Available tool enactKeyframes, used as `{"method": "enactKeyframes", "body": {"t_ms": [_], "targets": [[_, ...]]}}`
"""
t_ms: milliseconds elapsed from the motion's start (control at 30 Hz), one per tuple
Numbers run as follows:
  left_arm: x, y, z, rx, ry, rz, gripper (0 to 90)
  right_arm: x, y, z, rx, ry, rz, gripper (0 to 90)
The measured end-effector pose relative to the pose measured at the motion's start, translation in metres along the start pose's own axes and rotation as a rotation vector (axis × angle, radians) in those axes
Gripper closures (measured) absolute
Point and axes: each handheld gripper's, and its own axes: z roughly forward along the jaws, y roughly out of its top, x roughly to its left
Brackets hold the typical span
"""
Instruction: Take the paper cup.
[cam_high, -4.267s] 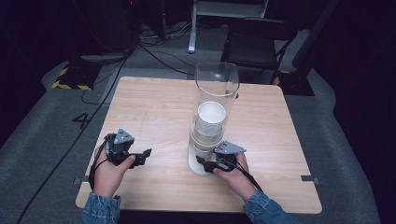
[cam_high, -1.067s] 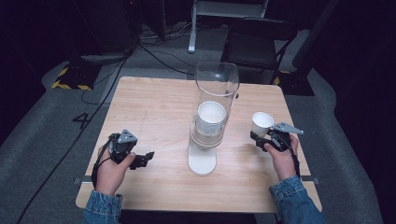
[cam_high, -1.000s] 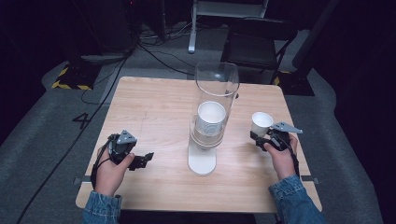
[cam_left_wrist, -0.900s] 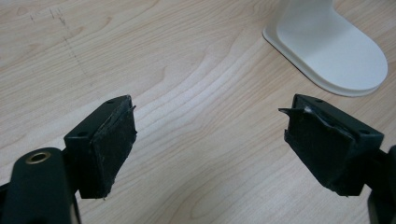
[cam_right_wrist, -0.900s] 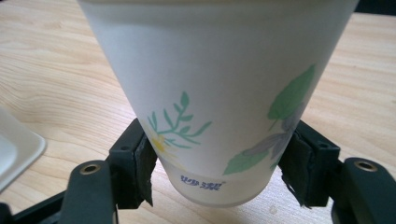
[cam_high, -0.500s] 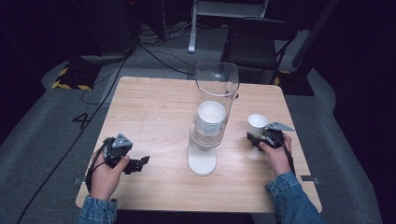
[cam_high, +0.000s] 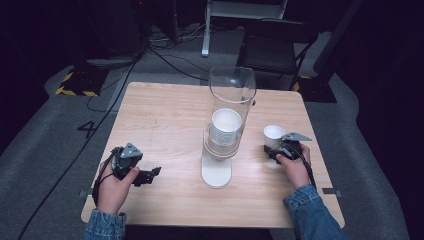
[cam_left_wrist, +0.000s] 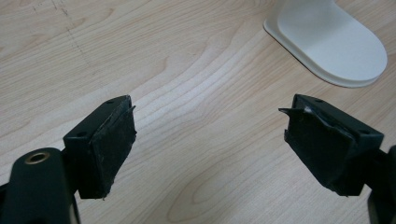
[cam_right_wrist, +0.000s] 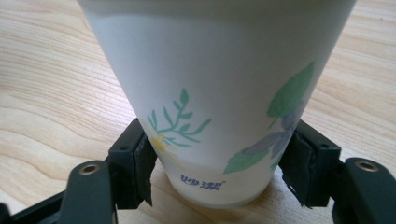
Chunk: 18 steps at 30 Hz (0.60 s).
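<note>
A white paper cup (cam_high: 273, 134) with a leaf-and-flower print (cam_right_wrist: 224, 93) stands upright at the right of the table, its base down at the wood. My right gripper (cam_high: 274, 150) is shut on the cup's lower part, one pad pressed on each side (cam_right_wrist: 219, 175). At the table's middle stands a clear tube dispenser (cam_high: 231, 95) with a stack of white cups inside, on a white base (cam_high: 216, 172). My left gripper (cam_high: 151, 175) rests at the front left, open over bare wood (cam_left_wrist: 210, 149), with the white base (cam_left_wrist: 327, 42) ahead of it to the right.
The wooden table (cam_high: 165, 115) stands on a grey floor. A dark chair (cam_high: 275, 47) and cables (cam_high: 170, 52) lie beyond the far edge. Bare wood lies on both sides of the dispenser.
My right hand has come down and slightly left with the cup, from above the table to its surface. The left hand has kept its place.
</note>
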Motion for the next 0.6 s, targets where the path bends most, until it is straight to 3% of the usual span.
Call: {"method": "enactKeyframes", "body": {"t_ms": [367, 600], "targets": [[0.0001, 0.0008, 0.0016, 0.002, -0.003, -0.008, 16.3, -0.0001, -0.0031, 0.0022, 0.037, 0.003, -0.007, 33.5], [0.0002, 0.0027, 0.0034, 0.003, -0.01, -0.003, 16.2, -0.0013, -0.0057, -0.001, 0.043, -0.016, 0.0, 16.1]]}}
